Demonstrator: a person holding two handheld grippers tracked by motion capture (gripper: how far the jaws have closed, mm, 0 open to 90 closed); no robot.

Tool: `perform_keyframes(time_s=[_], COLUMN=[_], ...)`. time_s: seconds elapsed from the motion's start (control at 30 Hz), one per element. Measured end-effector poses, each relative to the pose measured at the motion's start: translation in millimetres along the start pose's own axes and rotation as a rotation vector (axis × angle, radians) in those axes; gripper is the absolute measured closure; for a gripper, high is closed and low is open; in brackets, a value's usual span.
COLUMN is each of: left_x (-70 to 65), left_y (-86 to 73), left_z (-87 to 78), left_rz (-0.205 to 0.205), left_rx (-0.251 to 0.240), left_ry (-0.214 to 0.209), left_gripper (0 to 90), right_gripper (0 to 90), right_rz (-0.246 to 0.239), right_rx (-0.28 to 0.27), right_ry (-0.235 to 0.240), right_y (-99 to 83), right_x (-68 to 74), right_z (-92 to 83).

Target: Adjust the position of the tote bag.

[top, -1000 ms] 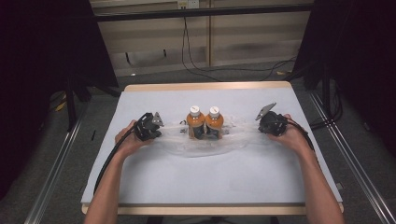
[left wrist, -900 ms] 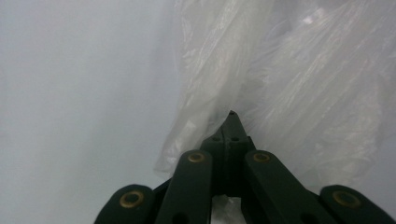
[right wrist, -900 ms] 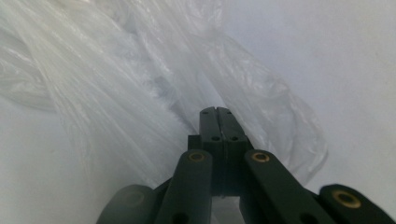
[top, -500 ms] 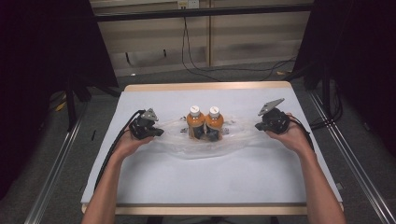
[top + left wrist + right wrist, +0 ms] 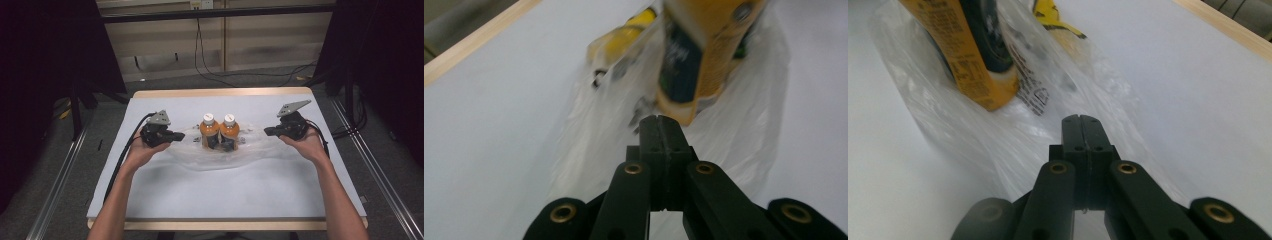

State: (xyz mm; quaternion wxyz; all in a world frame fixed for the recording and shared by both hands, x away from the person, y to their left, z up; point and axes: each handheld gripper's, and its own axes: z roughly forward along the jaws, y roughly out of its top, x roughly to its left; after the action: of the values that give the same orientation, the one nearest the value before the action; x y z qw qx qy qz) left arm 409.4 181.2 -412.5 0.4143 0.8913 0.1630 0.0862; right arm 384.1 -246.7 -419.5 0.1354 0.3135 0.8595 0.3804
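Clear plastic bag (image 5: 220, 152) lies mid-table on the white sheet (image 5: 225, 195), two orange bottles (image 5: 220, 132) upright inside. I've raised both ends since a second ago, so the lift has begun. My left gripper (image 5: 175, 135) and right gripper (image 5: 268, 132) are clamped, seemingly on the film's edges.

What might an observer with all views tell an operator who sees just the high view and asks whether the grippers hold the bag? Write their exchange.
Observer: The left gripper has its jaws shut flat, with the film of the bag pinched at their tips.
Operator: And the right?
Observer: The right gripper is the same, shut on the film.
Operator: Anything besides the bottles inside?
Observer: A yellow packet lies behind them.
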Motion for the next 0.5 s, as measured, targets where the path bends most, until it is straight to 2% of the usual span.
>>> perform_keyframes(time_s=[0.1, 0.27, 0.33, 0.5], left_x=[-14.6, -36.8, -43.7, -53.0], left_y=[8.4, 18.5, 23.3, 29.1], left_z=[12.8, 35.2, 40.5, 53.5], left_rz=[0.013, 0.043, 0.061, 0.051], left_rx=[-0.014, -0.001, 0.007, -0.019], left_ry=[-0.038, -0.097, -0.102, -0.122], left_gripper=[90.0, 90.0, 90.0, 90.0], right_gripper=[90.0, 90.0, 90.0, 90.0], right_rz=[-0.014, -0.045, -0.042, -0.027], right_rx=[0.002, 0.001, -0.004, -0.014], right_ry=[0.024, 0.064, 0.066, 0.090], right_y=[8.6, 21.9, 25.5, 32.6], right_x=[7.4, 20.3, 21.4, 19.3], right_z=[7.1, 19.6, 23.6, 36.2])
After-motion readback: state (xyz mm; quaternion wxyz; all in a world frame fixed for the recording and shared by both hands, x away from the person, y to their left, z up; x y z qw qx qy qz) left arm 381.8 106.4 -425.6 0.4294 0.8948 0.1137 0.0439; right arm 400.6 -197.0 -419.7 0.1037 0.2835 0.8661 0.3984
